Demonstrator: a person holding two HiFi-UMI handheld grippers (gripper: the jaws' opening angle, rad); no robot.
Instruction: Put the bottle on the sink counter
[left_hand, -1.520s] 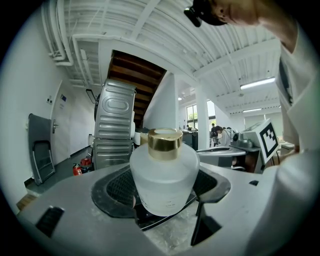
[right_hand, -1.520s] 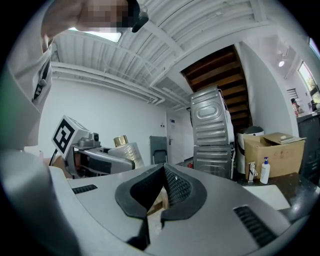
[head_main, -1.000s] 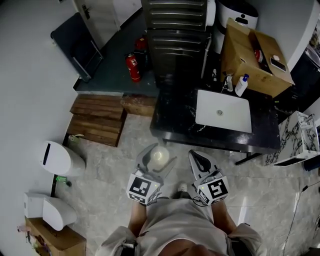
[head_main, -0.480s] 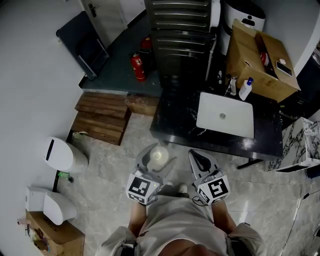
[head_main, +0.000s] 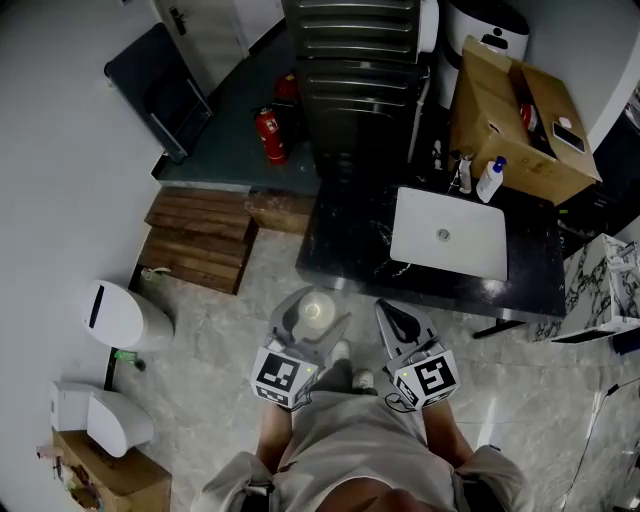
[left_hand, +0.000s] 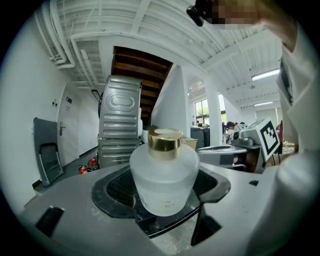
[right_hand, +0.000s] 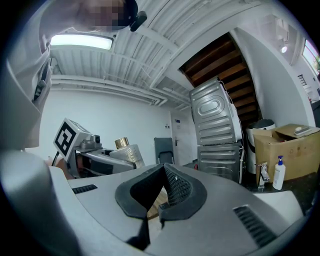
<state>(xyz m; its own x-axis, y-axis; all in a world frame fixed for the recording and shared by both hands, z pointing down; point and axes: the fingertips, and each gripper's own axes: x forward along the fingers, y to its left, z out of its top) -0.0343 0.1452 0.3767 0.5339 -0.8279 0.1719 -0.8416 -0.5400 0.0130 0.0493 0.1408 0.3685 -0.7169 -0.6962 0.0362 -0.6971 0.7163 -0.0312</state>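
The left hand-held gripper (head_main: 312, 320) held the bottle (left_hand: 164, 175), its jaws closed low on the frosted body, with the gold cap (left_hand: 164, 141) upright above them. The right hand-held gripper (right_hand: 161, 194) had its jaws together with nothing between them and hung just right of the left one. Both were over the pale floor (head_main: 200, 330), on the near side of the dark surface (head_main: 345, 240) that carried the white basin (head_main: 447, 233). The bottle was not yet over that surface.

The step in hand looked like the carry to the surface. To do it well, the bottle would best be held upright with a firm grip, since the round glass is probably smooth and could slip or turn between the pads. The bare dark strip left of the basin seemed the nearest free place. The far right corner was crowded by a cardboard box (head_main: 520, 115) and a blue-capped dispenser (head_main: 489, 178). The bottle should go down flat on its base, well in from the near edge and clear of the basin's rim. The jaws should part only once the base rests fully.
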